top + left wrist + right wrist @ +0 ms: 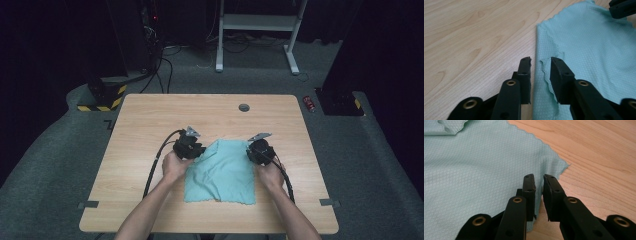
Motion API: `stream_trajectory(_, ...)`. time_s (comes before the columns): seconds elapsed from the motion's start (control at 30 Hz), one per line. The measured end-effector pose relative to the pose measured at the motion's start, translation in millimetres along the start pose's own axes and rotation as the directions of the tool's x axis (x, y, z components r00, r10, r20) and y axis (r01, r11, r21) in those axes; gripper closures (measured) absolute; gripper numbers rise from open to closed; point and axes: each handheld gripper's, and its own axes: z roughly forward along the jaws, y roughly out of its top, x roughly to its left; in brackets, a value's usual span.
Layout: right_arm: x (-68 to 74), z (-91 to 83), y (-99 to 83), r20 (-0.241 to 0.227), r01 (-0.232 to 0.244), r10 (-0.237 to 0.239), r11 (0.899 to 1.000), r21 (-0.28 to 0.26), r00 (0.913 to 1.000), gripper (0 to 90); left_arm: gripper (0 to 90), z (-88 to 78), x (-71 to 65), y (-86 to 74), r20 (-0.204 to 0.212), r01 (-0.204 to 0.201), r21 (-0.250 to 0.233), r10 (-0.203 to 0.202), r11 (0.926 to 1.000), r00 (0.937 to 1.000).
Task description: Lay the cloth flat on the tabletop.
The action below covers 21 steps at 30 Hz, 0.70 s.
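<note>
Both hand-held grippers sit low on the light wooden table (150,120), one at each side of a teal microfibre cloth (222,172) that lies flat near the table's middle, closer to the person's edge. Left gripper (541,63) is at the cloth's left border, its jaws parted by a narrow gap with a small folded-up bit of hem (545,71) standing between them, not pinched; right gripper (539,180) hovers over the cloth's right edge near a corner (564,166), jaws nearly together with a slim gap, and I cannot tell whether they nip any fabric.
</note>
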Motion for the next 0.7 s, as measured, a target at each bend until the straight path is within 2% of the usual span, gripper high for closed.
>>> stream_trajectory(0.2, 3.3, 2.7, 0.1, -0.001, 0.004, -0.004, 1.000, 0.004, 1.0000, 79.4, 61.8, 16.4, -2.2, 1.5, 0.011, 0.023, 0.013, -0.023, 0.9997, 0.9997)
stream_trajectory(0.37, 0.5, 0.7, -1.0, 0.000, -0.002, 0.002, 1.000, -0.002, 1.0000, 79.3, 62.1, 24.4, -8.7, 6.2, 0.010, -0.013, 0.013, 0.013, 0.9998, 0.9999)
stream_trajectory(0.47, -0.9, 0.2, -2.0, 0.000, -0.010, 0.010, 1.000, -0.001, 0.9999, 79.4, 66.8, 26.9, -11.4, 5.9, 0.018, -0.025, 0.020, 0.025, 0.9995, 0.9995)
stream_trajectory(0.6, -1.3, 2.5, -3.9, -0.002, -0.013, 0.013, 1.000, 0.010, 0.9999, 79.5, 81.8, 27.2, -8.5, 4.7, 0.036, -0.020, 0.032, 0.019, 0.9993, 0.9992)
stream_trajectory(0.7, -0.7, 3.3, -4.3, -0.002, -0.009, 0.009, 1.000, 0.008, 1.0000, 79.5, 87.2, 25.0, -8.0, 5.1, 0.032, -0.023, 0.024, 0.022, 0.9995, 0.9992)
